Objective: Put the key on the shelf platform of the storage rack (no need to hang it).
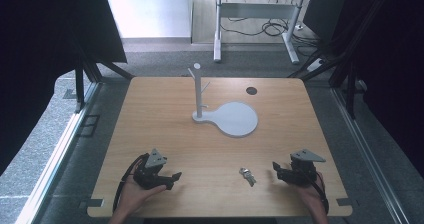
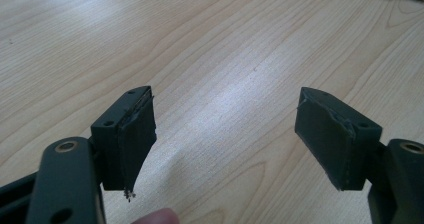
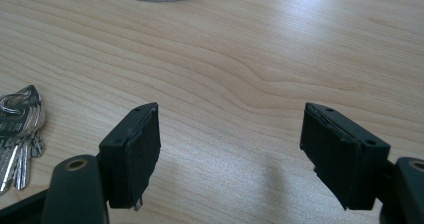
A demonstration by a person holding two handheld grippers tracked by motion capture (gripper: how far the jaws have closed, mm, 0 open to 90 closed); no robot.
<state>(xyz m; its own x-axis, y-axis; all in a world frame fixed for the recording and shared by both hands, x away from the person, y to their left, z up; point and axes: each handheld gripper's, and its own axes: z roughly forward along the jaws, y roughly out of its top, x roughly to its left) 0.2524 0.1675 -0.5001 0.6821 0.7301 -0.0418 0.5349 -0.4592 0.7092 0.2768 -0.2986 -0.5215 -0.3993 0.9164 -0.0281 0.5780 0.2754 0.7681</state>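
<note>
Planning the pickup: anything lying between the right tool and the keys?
No. In the high view, bare wooden table separates the right tool from the keys; the right gripper view agrees.

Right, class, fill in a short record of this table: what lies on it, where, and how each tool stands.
table: wooden top
stand: white, upright post with pegs, round base, mid-table
keys: small bunch, flat on the near edge, nearer the right tool
left tool: open, held low at near left, nothing between jaws
right tool: open, near right, beside the keys but apart from them
dark disc: far side of the table
</note>
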